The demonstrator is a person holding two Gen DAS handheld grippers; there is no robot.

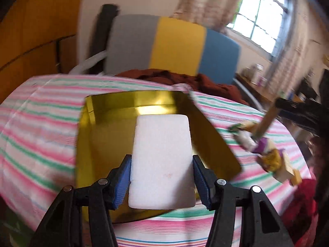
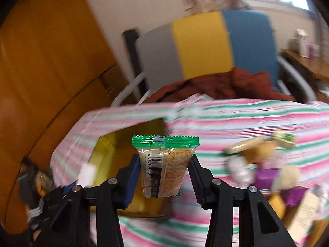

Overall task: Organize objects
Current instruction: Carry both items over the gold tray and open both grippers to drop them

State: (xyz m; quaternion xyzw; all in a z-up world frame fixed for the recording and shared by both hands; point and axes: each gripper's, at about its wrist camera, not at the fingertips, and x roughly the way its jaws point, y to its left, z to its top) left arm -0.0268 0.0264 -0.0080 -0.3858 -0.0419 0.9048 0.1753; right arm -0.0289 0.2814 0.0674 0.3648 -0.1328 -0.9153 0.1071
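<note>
My left gripper grips a white block over the gold box; my right gripper holds a snack packet beside the box. Next, I'd release both inside.

Left gripper: black plastic linkage arms, ribbed blue pads on the inner finger faces, round silver screw heads at each pivot behind the pads. Right gripper: same build, black arms, blue pads, silver pivot screws.
</note>
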